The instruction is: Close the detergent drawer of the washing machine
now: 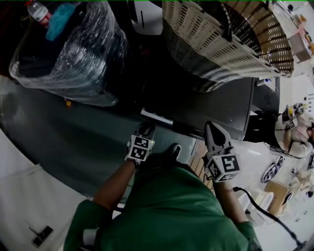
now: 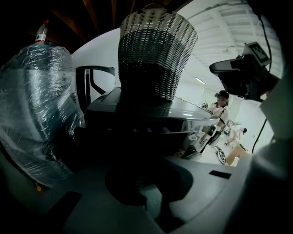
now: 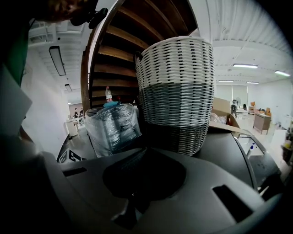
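The dark washing machine (image 1: 216, 108) stands in front of me, seen from above. A pale strip (image 1: 156, 117) runs along its upper front edge, where the detergent drawer appears to be; I cannot tell how far it stands out. My left gripper (image 1: 146, 129) is shut with its tip right at that strip. In the left gripper view the dark jaws (image 2: 137, 178) are up against the machine's shadowed front (image 2: 137, 132). My right gripper (image 1: 212, 126) is shut and empty. It hovers at the machine's front right corner and points over the lid (image 3: 229, 151).
A tall wicker basket (image 1: 211, 39) sits on the lid. A plastic-wrapped bundle (image 1: 68, 54) with a bottle (image 1: 38, 11) on top stands to the left. A cardboard box (image 3: 224, 114) is behind the basket. A person (image 1: 299, 132) works at the right.
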